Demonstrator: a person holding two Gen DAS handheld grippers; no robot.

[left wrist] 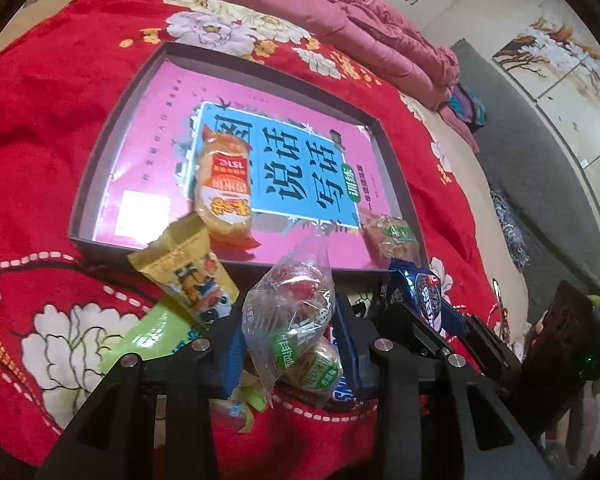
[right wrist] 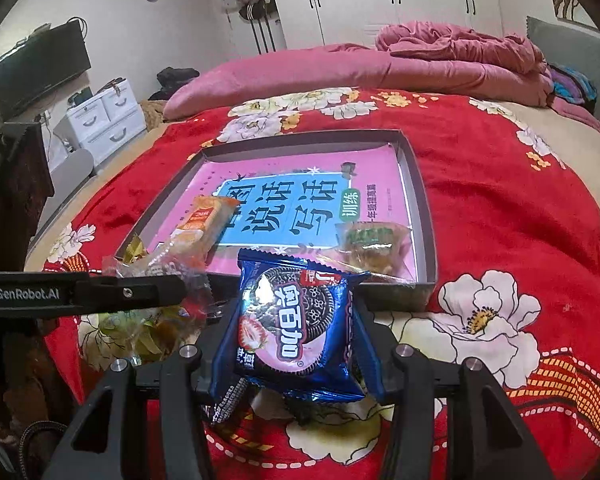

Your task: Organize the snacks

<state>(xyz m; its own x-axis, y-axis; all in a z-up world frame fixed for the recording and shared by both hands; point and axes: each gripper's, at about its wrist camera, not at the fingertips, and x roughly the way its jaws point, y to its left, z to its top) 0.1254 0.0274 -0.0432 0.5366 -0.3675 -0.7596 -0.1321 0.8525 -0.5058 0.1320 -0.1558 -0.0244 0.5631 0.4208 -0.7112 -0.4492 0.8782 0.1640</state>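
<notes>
Both grippers loaded at the near wall of the tray (right wrist: 424, 216).

A yellow packet (left wrist: 188, 272) lies just beside the left gripper (left wrist: 288, 340), which clamps a crinkled clear bag (left wrist: 292, 300). The right gripper (right wrist: 296, 328) pinches a glossy blue cookie pack (right wrist: 296, 320). An orange cracker pack (left wrist: 222, 188) and a green-labelled pastry (right wrist: 374, 244) lie in the tray on the red floral blanket (right wrist: 520, 208).

Shallow box (right wrist: 416, 184) sits on bedspread (right wrist: 520, 208), booklet (right wrist: 300, 208) flat inside. On booklet: rice cracker pack (left wrist: 224, 188) at left, small pastry pack (left wrist: 392, 236) in near-right corner. Clear bag of sweets (left wrist: 292, 316) and cookie pack (right wrist: 296, 320) just before box's near wall, bag to the left. Quilt (right wrist: 440, 56) behind box.
</notes>
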